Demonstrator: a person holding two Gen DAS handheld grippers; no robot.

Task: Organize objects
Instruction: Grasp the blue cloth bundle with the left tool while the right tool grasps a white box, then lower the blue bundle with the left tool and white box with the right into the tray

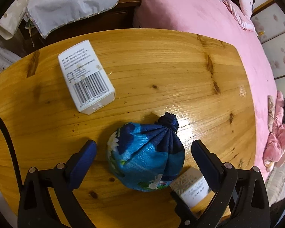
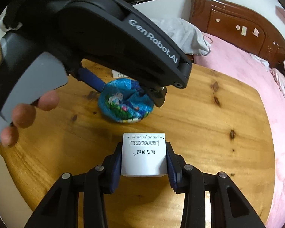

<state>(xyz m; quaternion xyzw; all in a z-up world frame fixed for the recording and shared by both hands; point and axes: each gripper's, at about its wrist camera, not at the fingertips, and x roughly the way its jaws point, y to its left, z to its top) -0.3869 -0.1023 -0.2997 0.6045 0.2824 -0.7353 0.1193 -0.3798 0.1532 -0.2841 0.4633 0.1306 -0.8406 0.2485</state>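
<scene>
A blue floral cloth pouch [image 1: 146, 155] tied at the top sits on the wooden table [image 1: 161, 66]. My left gripper [image 1: 144, 148] is open, its fingers either side of the pouch without touching it. A white box with a barcode [image 1: 85, 76] lies flat at the far left. In the right wrist view my right gripper [image 2: 144, 157] is shut on a white box with printed text [image 2: 144, 153], held above the table. The pouch [image 2: 125, 100] and the left gripper [image 2: 121, 87] over it show beyond.
A small patterned box [image 1: 190, 186] lies by the left gripper's right finger at the table's near edge. A bed with a pink cover [image 1: 209, 28] borders the table. A white cloth [image 1: 76, 1] drapes dark furniture behind. A wooden headboard [image 2: 237, 24] stands at the back.
</scene>
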